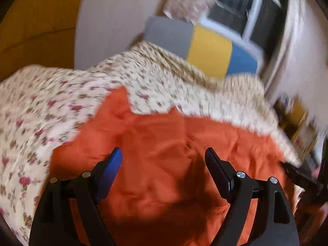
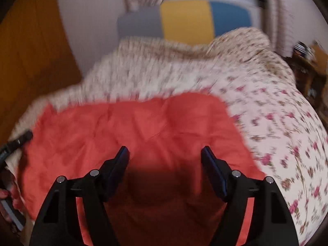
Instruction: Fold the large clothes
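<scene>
An orange-red garment (image 1: 164, 153) lies spread on a floral bedspread (image 1: 51, 106). It also shows in the right wrist view (image 2: 133, 127). My left gripper (image 1: 164, 153) is open and empty, hovering above the garment's middle. My right gripper (image 2: 165, 152) is open and empty, also above the garment. The left gripper's black tip (image 2: 18, 140) shows at the left edge of the right wrist view, at the garment's left side. Both views are blurred by motion.
The bedspread (image 2: 276, 133) covers a bed. A grey, yellow and blue headboard (image 1: 205, 53) stands at the far end below a window (image 1: 246, 10). An orange wall (image 1: 34, 20) is at the left. Cluttered shelves (image 1: 297, 119) are at the right.
</scene>
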Demonstrator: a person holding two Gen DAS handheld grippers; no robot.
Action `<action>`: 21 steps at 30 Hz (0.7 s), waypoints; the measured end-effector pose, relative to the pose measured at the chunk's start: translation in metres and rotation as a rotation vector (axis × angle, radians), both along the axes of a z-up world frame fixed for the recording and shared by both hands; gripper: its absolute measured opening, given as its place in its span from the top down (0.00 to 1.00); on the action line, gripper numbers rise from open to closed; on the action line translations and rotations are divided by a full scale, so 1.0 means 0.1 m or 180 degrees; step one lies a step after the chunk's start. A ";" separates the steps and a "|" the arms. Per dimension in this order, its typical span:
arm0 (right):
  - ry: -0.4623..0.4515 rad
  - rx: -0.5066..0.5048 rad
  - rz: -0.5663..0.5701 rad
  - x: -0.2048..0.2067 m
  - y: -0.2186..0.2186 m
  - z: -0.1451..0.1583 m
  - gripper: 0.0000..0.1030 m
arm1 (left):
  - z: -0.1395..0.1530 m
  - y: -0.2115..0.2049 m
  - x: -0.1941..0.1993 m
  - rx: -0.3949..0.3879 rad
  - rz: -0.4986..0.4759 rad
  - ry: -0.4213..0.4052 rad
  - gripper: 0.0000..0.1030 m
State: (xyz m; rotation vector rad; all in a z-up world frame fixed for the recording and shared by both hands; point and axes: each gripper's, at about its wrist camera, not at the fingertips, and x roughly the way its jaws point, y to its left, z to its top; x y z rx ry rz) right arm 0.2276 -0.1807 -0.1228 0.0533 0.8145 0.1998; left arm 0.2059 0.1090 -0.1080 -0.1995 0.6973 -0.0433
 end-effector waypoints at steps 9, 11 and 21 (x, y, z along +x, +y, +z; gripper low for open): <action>-0.0040 -0.0049 -0.0234 0.35 0.14 -0.21 0.88 | -0.18 -0.19 0.56 0.0369 0.0186 0.0183 0.29; -0.0027 -0.0038 -0.0230 0.41 0.10 -0.33 0.86 | -0.26 -0.17 0.67 0.0389 0.0160 0.0244 0.18; -0.0055 -0.0037 -0.0308 0.71 0.15 -0.52 0.83 | -0.50 -0.12 0.89 0.0234 0.0139 0.0193 0.10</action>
